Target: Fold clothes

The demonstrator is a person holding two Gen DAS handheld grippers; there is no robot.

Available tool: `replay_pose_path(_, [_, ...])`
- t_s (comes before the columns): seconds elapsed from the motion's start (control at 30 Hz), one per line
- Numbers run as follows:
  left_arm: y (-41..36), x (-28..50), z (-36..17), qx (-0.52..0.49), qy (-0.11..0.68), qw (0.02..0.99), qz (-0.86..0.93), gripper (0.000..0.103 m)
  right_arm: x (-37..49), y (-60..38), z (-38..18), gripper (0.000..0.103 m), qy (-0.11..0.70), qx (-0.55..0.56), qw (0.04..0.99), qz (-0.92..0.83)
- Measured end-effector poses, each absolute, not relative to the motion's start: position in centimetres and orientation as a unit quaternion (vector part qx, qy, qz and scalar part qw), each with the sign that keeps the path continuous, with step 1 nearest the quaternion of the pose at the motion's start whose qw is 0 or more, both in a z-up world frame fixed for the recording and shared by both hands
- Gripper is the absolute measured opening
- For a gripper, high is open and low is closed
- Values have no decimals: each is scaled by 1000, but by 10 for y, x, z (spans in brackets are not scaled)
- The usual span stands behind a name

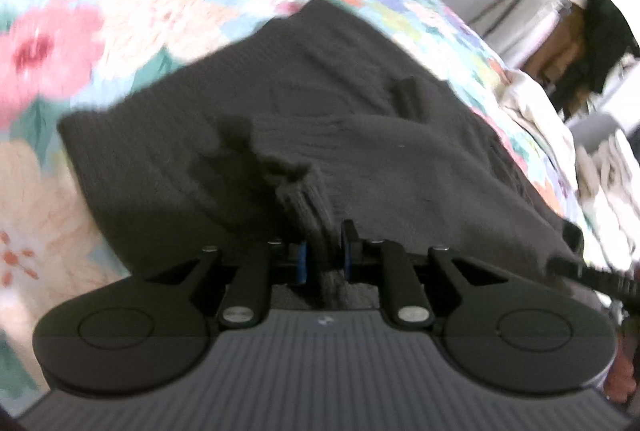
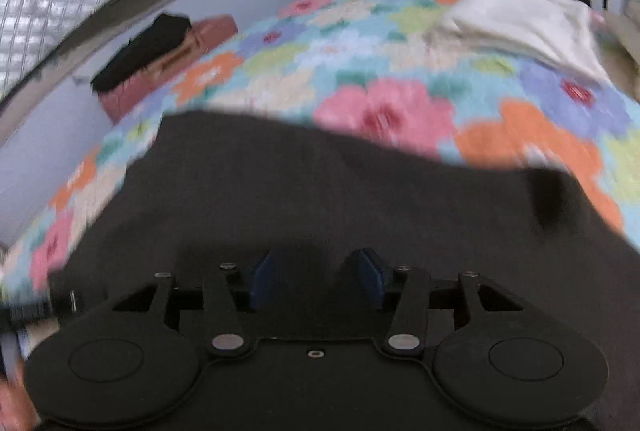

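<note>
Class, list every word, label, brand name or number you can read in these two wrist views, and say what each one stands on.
None can be read.
A small pale mark sits on the left gripper body, too small and blurred to read.
The dark garment, floral bedspread and right gripper show no lettering.
</note>
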State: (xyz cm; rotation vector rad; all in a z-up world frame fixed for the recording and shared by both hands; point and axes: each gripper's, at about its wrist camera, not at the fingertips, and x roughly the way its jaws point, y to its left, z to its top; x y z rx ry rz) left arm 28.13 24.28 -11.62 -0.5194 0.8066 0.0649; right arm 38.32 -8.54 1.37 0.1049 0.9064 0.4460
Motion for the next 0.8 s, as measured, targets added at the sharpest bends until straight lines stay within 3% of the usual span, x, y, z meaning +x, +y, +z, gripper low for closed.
replay_pose_path(0.13, [222, 274, -104, -216, 396, 892, 26, 27, 350, -100, 0, 57, 446, -2, 872, 203])
replay_pose_path(0.37, [194, 275, -115, -148, 448, 880, 51, 33, 319, -115, -5, 60, 444, -39, 879, 168])
replay_pose_path(0.43, [185, 271, -108, -140, 448, 882, 51, 42, 309, -120, -7, 63, 453, -36, 877, 156])
replay_pose_path(0.8, [73, 247, -87, -69, 453, 887, -58, 54, 254, -211, 25, 66, 453, 89, 881, 104])
